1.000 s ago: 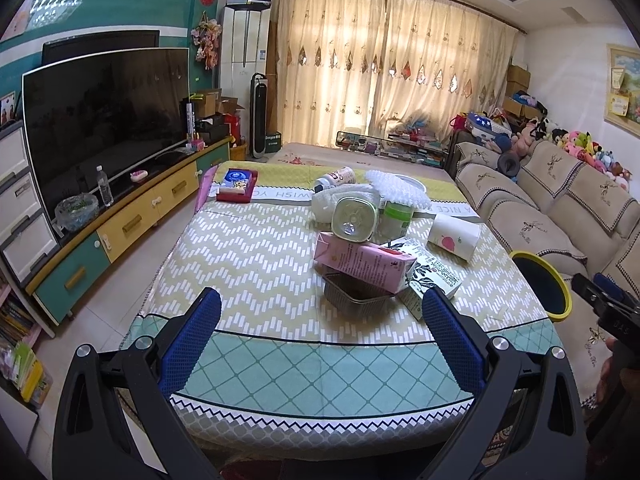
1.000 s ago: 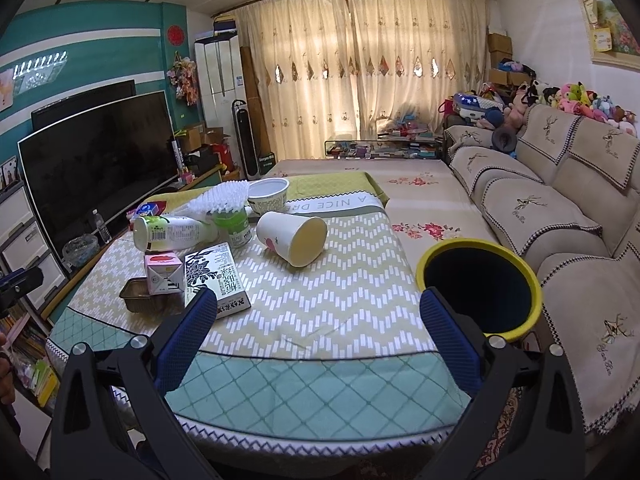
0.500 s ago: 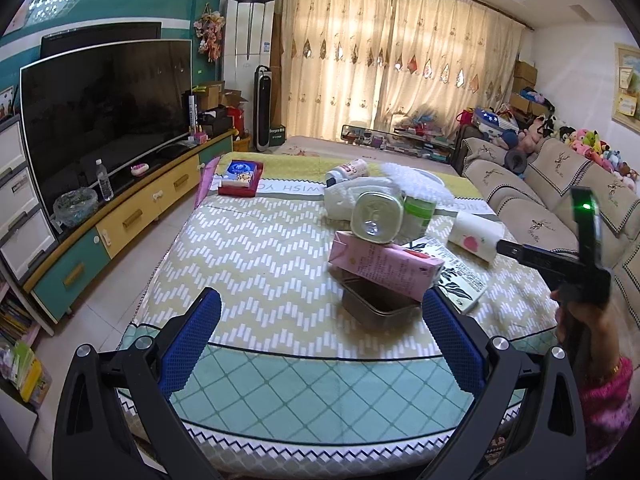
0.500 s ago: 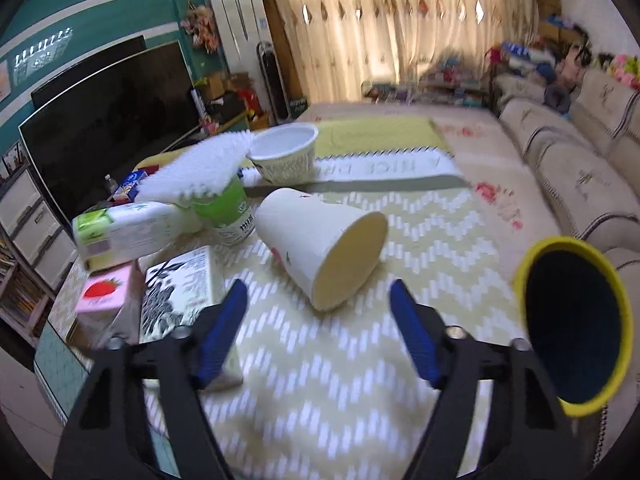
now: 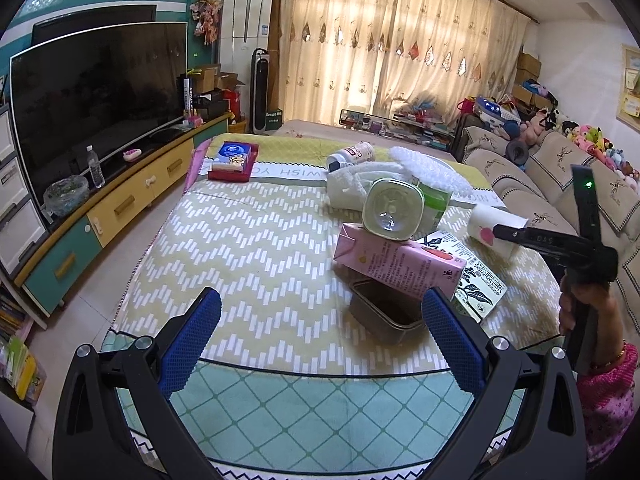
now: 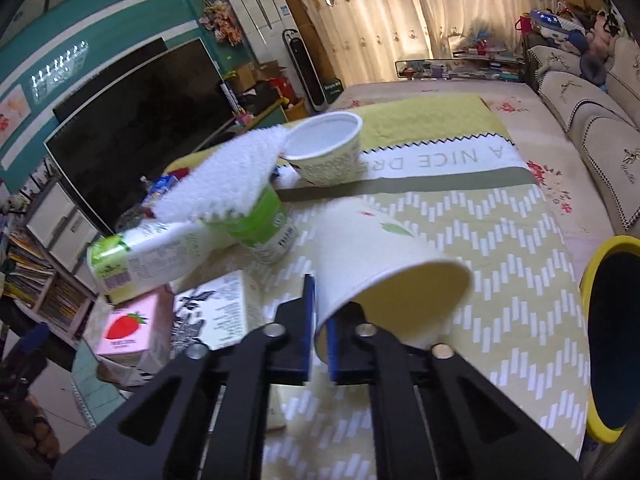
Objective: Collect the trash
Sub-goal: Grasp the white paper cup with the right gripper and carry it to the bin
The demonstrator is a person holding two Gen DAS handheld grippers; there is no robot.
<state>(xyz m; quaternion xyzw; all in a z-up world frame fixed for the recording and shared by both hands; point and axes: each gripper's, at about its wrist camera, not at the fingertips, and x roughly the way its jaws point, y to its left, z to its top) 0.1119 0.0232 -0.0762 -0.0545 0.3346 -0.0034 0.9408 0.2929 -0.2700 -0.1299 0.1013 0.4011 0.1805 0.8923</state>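
A white paper cup point(image 6: 384, 256) lies on its side on the table, mouth toward me. My right gripper point(image 6: 319, 320) is shut on the cup's wall at the rim, one blue pad outside and one inside. In the left wrist view the same cup point(image 5: 486, 228) shows at the right, with the right gripper's tip on it. My left gripper point(image 5: 318, 304) hangs open near the table's front edge, nothing between its fingers. Just beyond it are a metal tray point(image 5: 384, 312) and a pink carton point(image 5: 396, 264) lying across the tray.
A yellow-rimmed bin point(image 6: 588, 280) stands by the table's right side. Left of the cup are a black-and-white box point(image 6: 216, 312), a green-and-white carton point(image 6: 160, 248), a green cup point(image 6: 260, 220) under a white foam sheet point(image 6: 228, 172), and a white bowl point(image 6: 324, 148). A person's hand point(image 5: 580, 300) holds the right gripper.
My right gripper swung in from the table's edge to the paper cup and shut on its rim. The left gripper moved closer to the pile and stayed open.
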